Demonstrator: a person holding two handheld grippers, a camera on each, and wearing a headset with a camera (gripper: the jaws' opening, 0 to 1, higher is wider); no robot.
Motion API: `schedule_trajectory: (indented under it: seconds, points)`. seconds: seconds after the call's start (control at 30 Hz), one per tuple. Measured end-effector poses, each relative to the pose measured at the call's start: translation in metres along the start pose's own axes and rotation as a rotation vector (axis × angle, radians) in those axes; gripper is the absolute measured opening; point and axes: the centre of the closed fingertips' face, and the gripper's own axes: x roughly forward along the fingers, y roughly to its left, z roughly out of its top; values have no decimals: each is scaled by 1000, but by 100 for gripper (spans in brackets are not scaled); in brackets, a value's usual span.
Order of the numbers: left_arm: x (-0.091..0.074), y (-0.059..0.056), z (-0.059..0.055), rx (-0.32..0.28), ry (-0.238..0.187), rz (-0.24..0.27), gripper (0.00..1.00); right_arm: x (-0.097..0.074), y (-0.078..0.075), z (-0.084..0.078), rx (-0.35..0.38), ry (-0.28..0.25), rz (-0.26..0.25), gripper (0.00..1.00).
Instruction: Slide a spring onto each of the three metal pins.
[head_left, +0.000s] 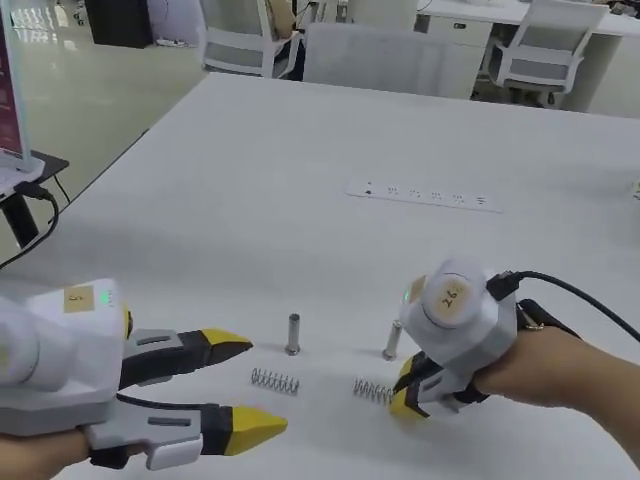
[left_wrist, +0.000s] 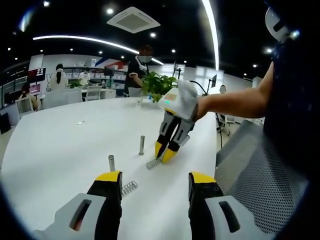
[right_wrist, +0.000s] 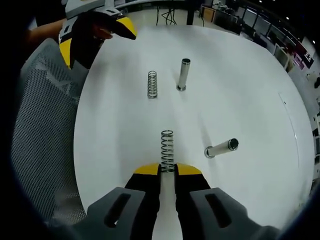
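Spring (right_wrist: 167, 147), judged light and squashy, lies just ahead of right tool (right_wrist: 167, 170), its end coils nipped between narrow jaws; grip gently. Left tool (left_wrist: 155, 176) wide, empty.

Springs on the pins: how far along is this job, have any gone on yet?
Nothing is done yet: the upright steel pin and the second steel pin both stand bare. In hand: the right gripper pinches the end of a coiled wire spring lying on the white table. The left gripper is open. Left: the other coiled spring lies loose, and every pin needs one.
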Motion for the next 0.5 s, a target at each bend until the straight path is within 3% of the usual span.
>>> schedule_trajectory:
  seconds: [0.5]
  points:
    - [23,-10,6,36,20,-77,44,-32,17,20,-24,-32,36,8]
